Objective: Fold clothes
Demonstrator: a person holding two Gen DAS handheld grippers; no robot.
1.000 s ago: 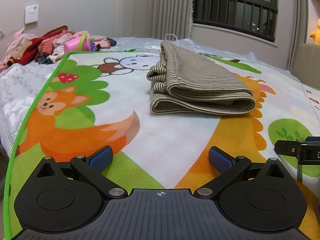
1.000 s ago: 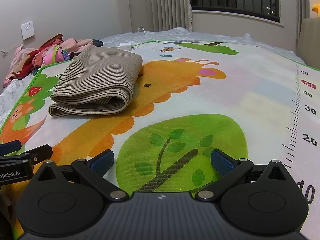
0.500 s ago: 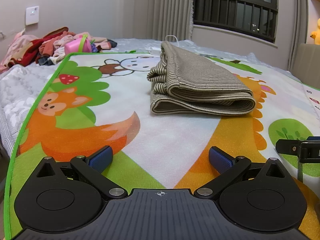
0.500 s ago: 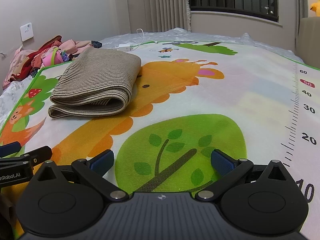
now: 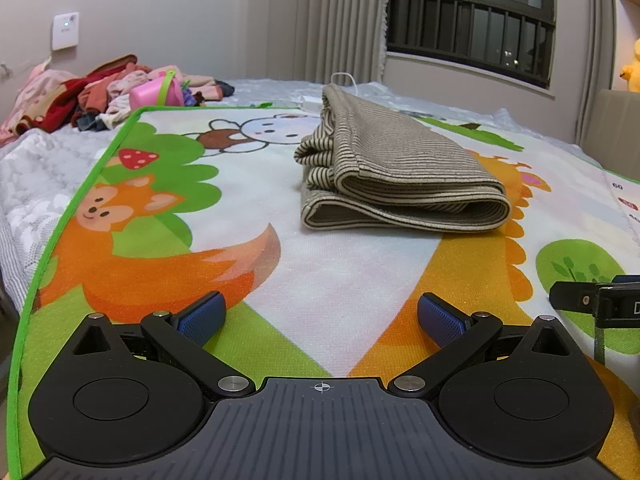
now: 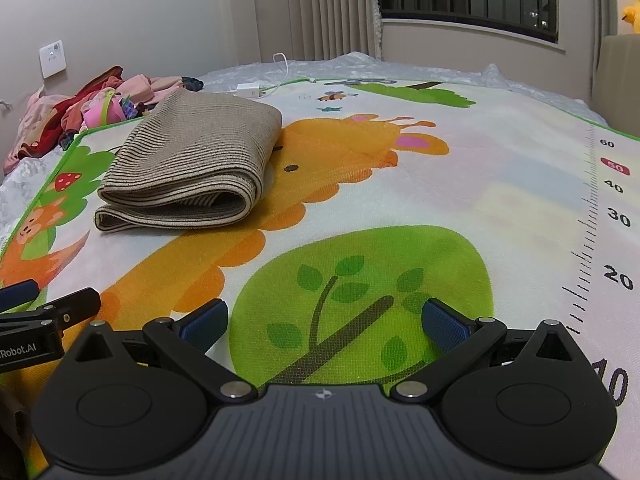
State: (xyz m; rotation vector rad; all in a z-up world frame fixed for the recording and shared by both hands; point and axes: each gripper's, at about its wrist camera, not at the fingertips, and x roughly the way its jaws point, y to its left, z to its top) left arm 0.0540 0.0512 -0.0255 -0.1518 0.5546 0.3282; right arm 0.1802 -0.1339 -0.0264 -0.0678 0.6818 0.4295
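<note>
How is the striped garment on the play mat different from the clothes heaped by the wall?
The striped garment is folded into a neat, flat stack; the clothes pile is a loose, tangled heap. The garment is beige with thin dark stripes; the pile is mostly pink and red. The garment lies on the cartoon play mat; the pile sits off it. Neither tool touches either.

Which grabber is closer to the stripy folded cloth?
Left, probably, by a little. The left gripper sits open on the mat with the cloth ahead, slightly to its right. The right gripper, also open, has the cloth further ahead and well off to its left.
</note>
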